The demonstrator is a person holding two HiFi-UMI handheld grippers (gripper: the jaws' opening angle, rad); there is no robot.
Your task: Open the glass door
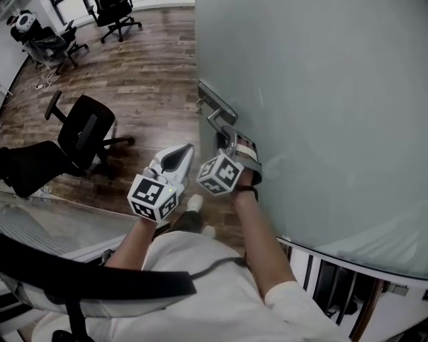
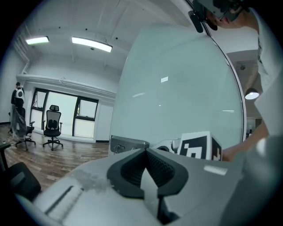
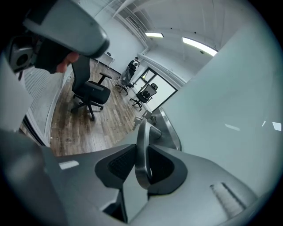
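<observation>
The frosted glass door (image 1: 321, 100) fills the right of the head view, swung ajar over the wood floor. A steel lock plate (image 1: 215, 100) on its edge carries a lever handle (image 1: 215, 120). My right gripper (image 1: 227, 138) is shut on that lever; in the right gripper view the steel handle (image 3: 140, 172) stands pinched between the two dark pads of the right gripper (image 3: 141, 145). My left gripper (image 1: 184, 152) hangs just left of it, apart from the door, shut and holding nothing. In the left gripper view the left gripper (image 2: 145, 149) points toward the door (image 2: 177, 88) and lock plate (image 2: 128, 143).
A black office chair (image 1: 87, 133) stands on the wood floor (image 1: 147, 73) left of the door. More chairs (image 1: 117, 17) sit at the far end. A glass partition (image 1: 53, 220) runs at lower left. My leg and shoe (image 1: 194, 204) are below the grippers.
</observation>
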